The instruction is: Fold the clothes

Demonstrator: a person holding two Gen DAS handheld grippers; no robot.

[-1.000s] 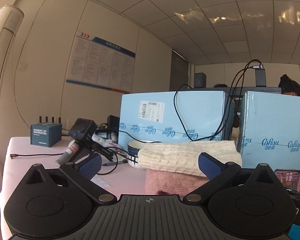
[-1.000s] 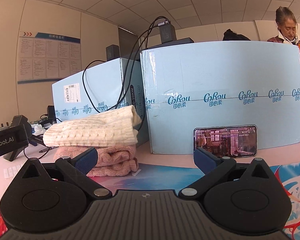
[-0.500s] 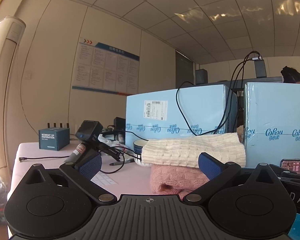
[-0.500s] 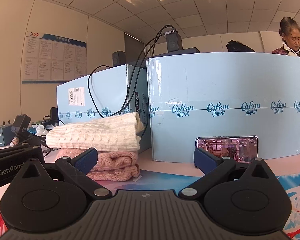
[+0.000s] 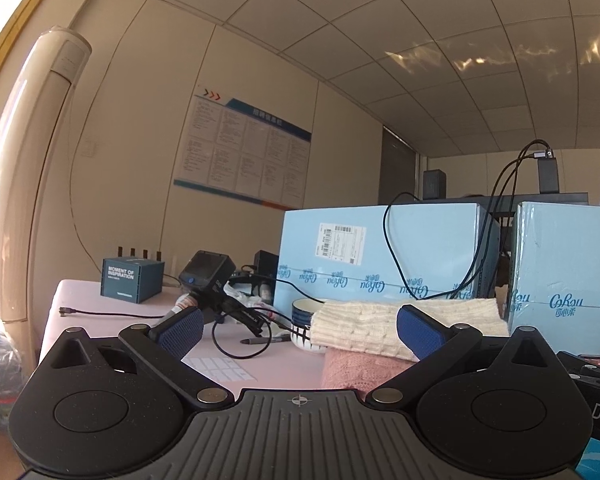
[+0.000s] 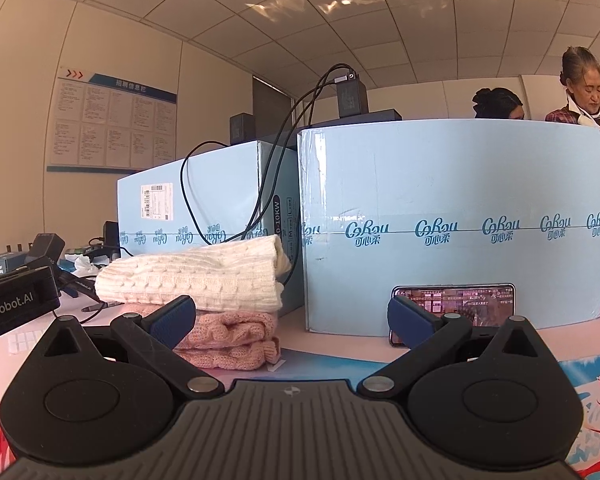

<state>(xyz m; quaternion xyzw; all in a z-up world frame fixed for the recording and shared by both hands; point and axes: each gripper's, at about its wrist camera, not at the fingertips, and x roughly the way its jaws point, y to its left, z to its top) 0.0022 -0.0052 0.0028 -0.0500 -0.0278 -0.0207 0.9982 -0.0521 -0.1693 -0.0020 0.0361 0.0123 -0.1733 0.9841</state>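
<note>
Both tools were spread wide and held nothing: left tool (image 5: 298, 326), right tool (image 6: 288, 316). Ahead, the folded cream sweater (image 6: 192, 278) lay stacked on the folded pink sweater (image 6: 232, 338) on the tabletop (image 5: 112, 310), against the blue cartons (image 6: 452, 224).

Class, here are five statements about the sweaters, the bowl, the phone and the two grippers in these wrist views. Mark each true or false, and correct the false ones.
1. The cream sweater lies on top of the pink sweater. True.
2. The right gripper grips the pink sweater. False: its jaws are open and hold nothing.
3. The phone leans against a blue box. True.
4. The striped bowl sits on the sweaters. False: it stands on the table beside them.
5. The left gripper is open. True.
</note>
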